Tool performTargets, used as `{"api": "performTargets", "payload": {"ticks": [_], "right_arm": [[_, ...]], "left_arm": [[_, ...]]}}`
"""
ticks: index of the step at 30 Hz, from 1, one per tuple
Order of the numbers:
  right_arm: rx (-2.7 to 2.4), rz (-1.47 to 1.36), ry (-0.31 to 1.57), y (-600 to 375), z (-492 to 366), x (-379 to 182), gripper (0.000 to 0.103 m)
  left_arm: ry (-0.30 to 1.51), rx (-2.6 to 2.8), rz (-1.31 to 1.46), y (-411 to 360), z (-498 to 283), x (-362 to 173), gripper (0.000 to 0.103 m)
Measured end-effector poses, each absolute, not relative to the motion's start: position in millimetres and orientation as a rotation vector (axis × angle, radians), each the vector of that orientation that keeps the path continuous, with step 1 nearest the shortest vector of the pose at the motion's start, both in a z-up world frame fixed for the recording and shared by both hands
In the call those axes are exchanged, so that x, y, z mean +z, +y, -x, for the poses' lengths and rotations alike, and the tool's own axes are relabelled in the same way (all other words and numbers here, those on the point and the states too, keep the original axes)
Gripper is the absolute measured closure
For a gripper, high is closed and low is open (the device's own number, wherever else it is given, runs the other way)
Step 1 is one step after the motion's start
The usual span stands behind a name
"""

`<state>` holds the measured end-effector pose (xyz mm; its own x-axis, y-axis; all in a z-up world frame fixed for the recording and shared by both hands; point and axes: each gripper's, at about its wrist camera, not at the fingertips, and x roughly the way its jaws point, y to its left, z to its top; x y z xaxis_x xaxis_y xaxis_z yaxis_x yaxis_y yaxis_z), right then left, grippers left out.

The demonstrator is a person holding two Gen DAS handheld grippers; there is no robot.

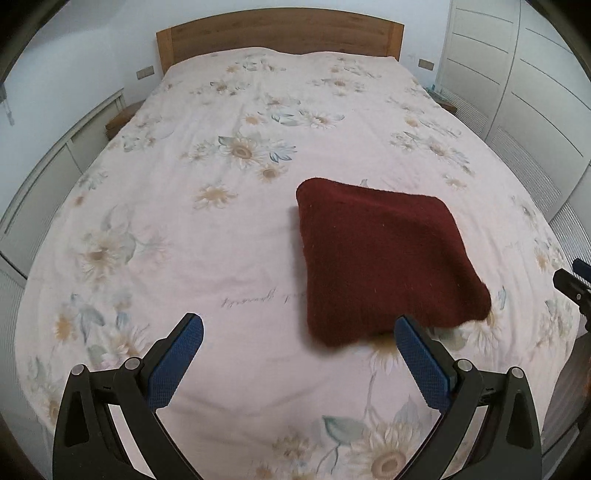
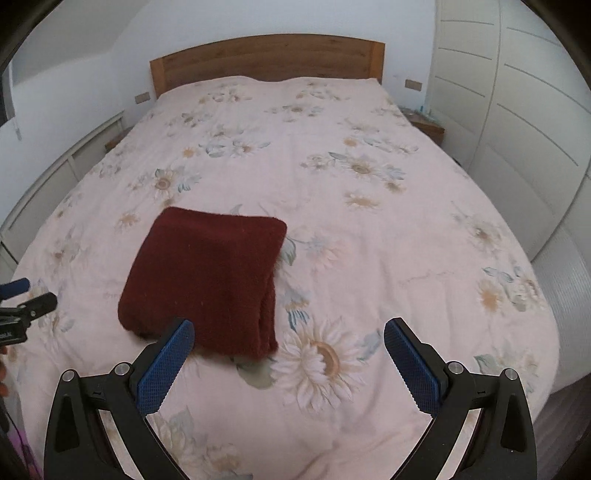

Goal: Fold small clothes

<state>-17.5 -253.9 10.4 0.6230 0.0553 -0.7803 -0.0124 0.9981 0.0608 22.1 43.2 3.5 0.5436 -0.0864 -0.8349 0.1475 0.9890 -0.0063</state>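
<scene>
A dark red knitted garment [image 1: 384, 258] lies folded into a thick square on the floral bedspread [image 1: 221, 221]. In the left wrist view it sits ahead and to the right of my left gripper [image 1: 299, 325], which is open and holds nothing; its right finger overlaps the garment's near edge in the image. In the right wrist view the folded garment [image 2: 207, 277] lies ahead and to the left. My right gripper [image 2: 288, 328] is open and empty, its left finger in front of the garment's near edge. Each gripper shows at the edge of the other's view.
The bedspread [image 2: 369, 240] covers a wide bed with a wooden headboard [image 1: 277, 33]. White wardrobe doors [image 2: 517, 110] stand along the right side, low white cabinets [image 1: 44, 184] on the left. A small bedside table [image 2: 424, 125] sits at the far right corner.
</scene>
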Motion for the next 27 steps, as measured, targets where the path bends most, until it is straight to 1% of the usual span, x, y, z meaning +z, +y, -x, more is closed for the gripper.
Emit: {"api": "performTargets", "payload": {"ticks": [8, 27], "right_arm": [[0.023, -0.076, 0.926, -258.4, 38.9, 1.1, 0.000], [0.009, -0.053, 0.928, -257.7, 45.6, 8.0, 0.000]], "left_arm": [[0.986, -0.109, -0.105, 41.7, 5.0, -2.5, 0.001], [0.998, -0.089, -0.149, 42.3, 9.2, -12.8, 0.001]]}}
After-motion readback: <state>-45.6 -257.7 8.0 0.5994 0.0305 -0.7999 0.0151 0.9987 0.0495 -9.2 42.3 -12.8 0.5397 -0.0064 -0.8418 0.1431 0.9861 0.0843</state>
